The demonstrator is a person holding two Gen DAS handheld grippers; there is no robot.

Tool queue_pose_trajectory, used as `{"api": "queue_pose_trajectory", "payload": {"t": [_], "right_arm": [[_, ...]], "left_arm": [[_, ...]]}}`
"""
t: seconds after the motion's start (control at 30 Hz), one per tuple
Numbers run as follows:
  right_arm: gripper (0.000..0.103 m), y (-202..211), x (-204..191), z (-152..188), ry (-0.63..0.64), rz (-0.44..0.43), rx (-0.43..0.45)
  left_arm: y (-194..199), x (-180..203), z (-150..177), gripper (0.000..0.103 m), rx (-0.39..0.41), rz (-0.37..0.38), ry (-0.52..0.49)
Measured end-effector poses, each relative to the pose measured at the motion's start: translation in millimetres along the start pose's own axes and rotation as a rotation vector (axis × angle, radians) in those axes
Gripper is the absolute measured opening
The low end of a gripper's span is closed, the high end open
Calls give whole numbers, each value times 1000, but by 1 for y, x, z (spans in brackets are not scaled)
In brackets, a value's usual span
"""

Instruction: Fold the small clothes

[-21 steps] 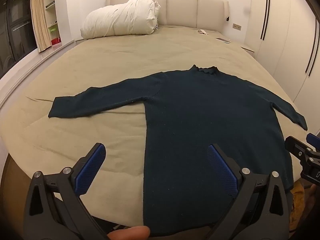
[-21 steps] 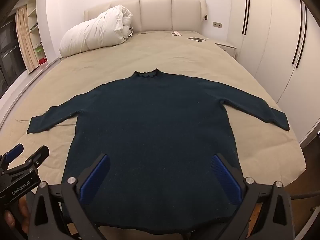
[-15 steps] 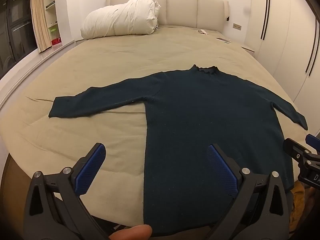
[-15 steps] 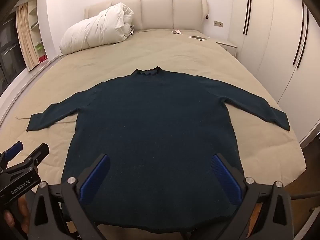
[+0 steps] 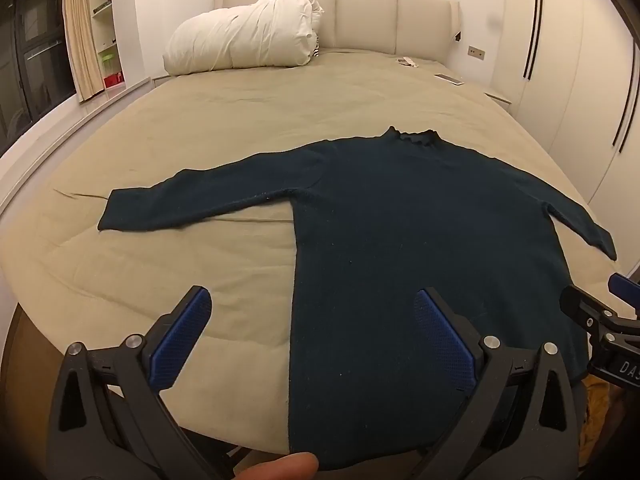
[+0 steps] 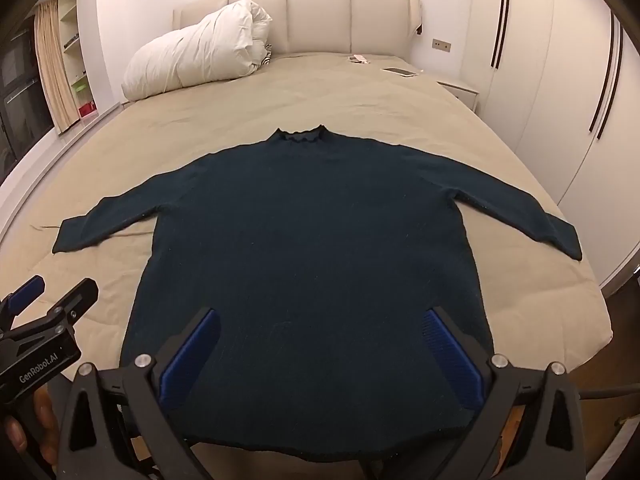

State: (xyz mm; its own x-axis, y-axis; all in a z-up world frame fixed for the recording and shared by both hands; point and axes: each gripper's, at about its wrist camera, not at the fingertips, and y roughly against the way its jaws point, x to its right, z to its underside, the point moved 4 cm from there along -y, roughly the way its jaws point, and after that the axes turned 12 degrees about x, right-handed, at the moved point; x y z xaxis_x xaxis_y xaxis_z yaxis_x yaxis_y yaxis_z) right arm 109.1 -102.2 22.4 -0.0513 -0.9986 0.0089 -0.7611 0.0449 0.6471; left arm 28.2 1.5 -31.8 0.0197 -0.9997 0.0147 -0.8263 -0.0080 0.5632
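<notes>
A big bed (image 6: pixel 360 92) with a tan cover fills the room, and its padded headboard (image 6: pixel 320 20) stands against the far wall. A dark blue-green sweater (image 6: pixel 312 248) lies flat on the near half of the bed, neck toward the headboard, both sleeves spread out to the sides, and its bottom edge right at the near edge of the bed. A puffy white rolled-up blanket (image 6: pixel 200 56) sits at the far left by the headboard. The left gripper (image 5: pixel 312 340) hangs above the sweater's left side edge near the bottom, with its blue fingers wide apart and nothing between them. The right gripper (image 6: pixel 320 348) hangs above the bottom middle of the sweater, also wide apart and holding nothing. A small flat phone (image 6: pixel 400 72) lies far off at the right side of the bed.
</notes>
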Motion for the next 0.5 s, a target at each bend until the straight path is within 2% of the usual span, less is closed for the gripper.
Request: {"api": "queue_pose_trajectory", "payload": {"t": [0.5], "right_arm": [[103,-1,-2,2,5,-2,-15]], "left_arm": [[-1,-9,9,103,-10,-6,9]]}}
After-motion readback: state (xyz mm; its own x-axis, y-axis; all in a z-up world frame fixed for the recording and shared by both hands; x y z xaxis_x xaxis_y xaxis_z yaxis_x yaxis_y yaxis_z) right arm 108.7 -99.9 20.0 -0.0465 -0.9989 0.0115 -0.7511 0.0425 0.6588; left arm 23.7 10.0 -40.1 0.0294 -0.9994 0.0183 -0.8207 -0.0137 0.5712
